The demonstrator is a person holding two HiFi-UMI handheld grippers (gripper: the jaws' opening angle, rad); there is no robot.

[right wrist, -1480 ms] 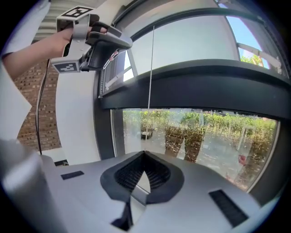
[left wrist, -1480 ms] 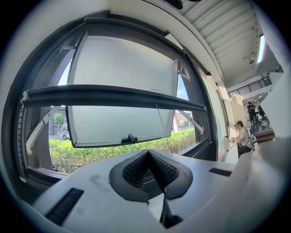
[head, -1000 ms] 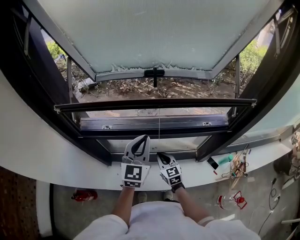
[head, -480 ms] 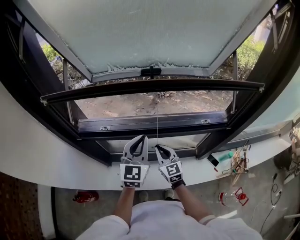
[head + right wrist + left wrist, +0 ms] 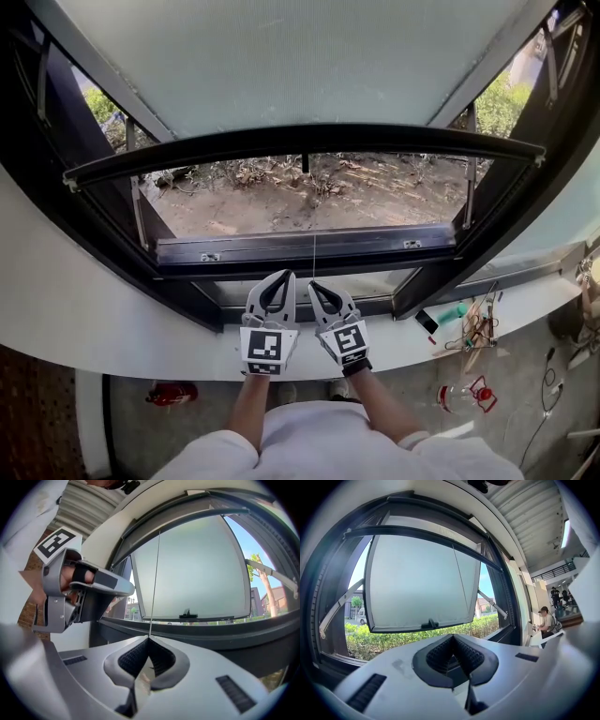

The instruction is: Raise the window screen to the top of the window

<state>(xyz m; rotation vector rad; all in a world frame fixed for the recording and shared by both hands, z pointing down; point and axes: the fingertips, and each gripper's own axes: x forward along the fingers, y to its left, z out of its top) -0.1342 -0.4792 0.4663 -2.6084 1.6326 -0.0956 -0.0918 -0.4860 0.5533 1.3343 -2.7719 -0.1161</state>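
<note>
a red canister (image 5: pixel 169 390) lies on the floor at far left, below the white sill (image 5: pixel 103 319). the left gripper (image 5: pixel 278 279) rests on the sill's edge, its jaws clenched tip to tip with nothing between them. just beside it, the right gripper (image 5: pixel 315 287) has its jaws pinched on a thin cord (image 5: pixel 314 249), which runs straight up to the window screen (image 5: pixel 300 140). the screen's dark bar spans the frame well above the sill, crossing the lower edge of the outward-tilted pane (image 5: pixel 300 56). further right, a phone (image 5: pixel 425 324) and small clutter lie on the sill
</note>
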